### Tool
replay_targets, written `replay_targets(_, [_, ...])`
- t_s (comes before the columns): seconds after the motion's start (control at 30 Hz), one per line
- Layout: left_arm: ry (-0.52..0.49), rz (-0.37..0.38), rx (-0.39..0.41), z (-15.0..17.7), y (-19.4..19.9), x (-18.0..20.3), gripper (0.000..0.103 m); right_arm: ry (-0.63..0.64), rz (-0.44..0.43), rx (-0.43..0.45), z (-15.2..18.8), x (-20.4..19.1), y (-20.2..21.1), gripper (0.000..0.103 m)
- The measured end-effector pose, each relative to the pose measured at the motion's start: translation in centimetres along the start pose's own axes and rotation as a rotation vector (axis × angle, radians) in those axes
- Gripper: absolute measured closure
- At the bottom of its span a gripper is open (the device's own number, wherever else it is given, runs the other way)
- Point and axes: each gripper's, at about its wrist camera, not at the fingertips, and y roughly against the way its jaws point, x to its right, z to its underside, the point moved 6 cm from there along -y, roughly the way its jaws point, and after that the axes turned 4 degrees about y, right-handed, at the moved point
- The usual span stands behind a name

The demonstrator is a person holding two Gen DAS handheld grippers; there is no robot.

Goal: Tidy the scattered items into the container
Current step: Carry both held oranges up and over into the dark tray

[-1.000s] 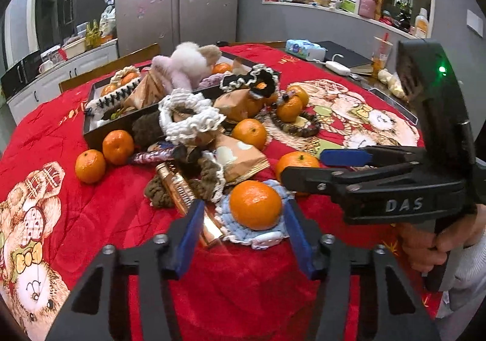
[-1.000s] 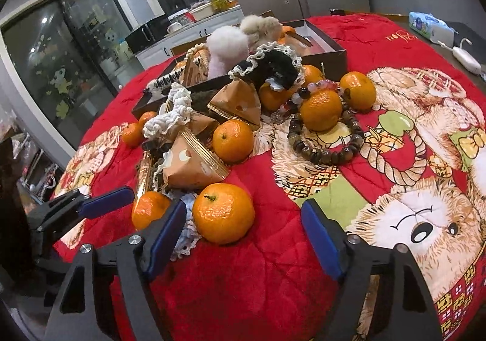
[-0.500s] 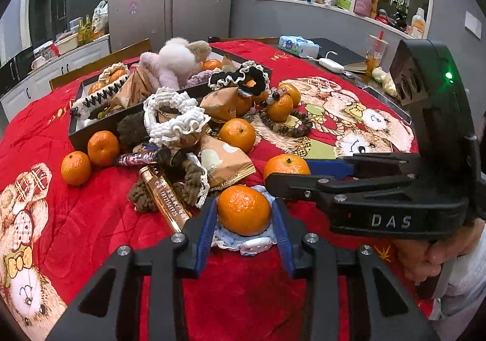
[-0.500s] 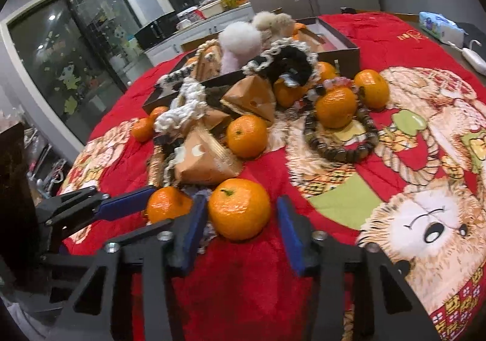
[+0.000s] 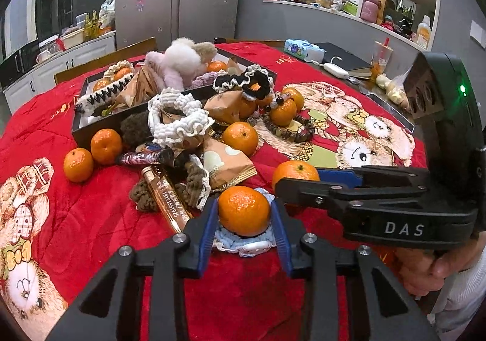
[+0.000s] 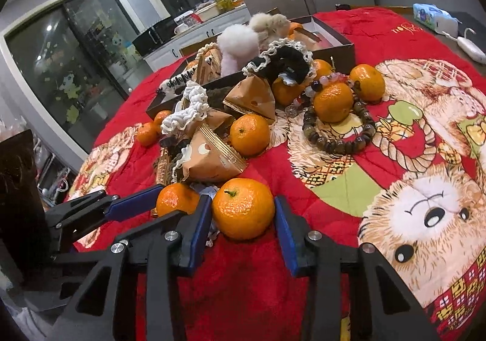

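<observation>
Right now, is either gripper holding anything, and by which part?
Left gripper is shut on the small orange mandarin on the blue crocheted coaster, pads on its sides. Right gripper brackets another mandarin; contact cannot be told.

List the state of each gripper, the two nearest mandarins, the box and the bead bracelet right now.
Left gripper: shut on left mandarin.
Left mandarin: gripped, sitting on a blue crocheted coaster.
Right gripper: pads at right mandarin; cannot tell if clamped.
Right mandarin: on the red blanket.
Dark box: open, partly filled.
Bead bracelet: flat, ringing a mandarin.
</observation>
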Motion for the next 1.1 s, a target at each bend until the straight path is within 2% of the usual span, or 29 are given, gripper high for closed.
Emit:
replay_targets(0.2, [-0.001, -0.006, 0.032, -0.8, 1.9, 0.0, 0.067, -0.018, 0.012, 0.017, 0.1, 0.4, 1.1, 0.063])
replay_targets(0.3, [0.016, 0.004, 0.068, -1.1, 3.6, -0.2, 0.067, -0.003, 0.024, 0.042, -0.4, 0.1, 2.1, 0.063])
replay_targets(0.6, [0.033, -0.034, 0.111, -1.0, 7.4, -1.3, 0.067, 0.059, 0.031, 0.08, -1.8, -1.5, 3.8, 0.063])
replay_targets(0.97, [0.057, -0.054, 0.161, -0.6, 10.7, -2.8, 0.067, 0.096, -0.003, 0.121, -3.2, -4.1, 5.6, 0.063])
replay_targets(1.1, [0.061, -0.023, 0.181, -1.4, 11.3, -2.9, 0.067, 0.107, -0.018, 0.127, -4.0, -5.0, 6.0, 0.063])
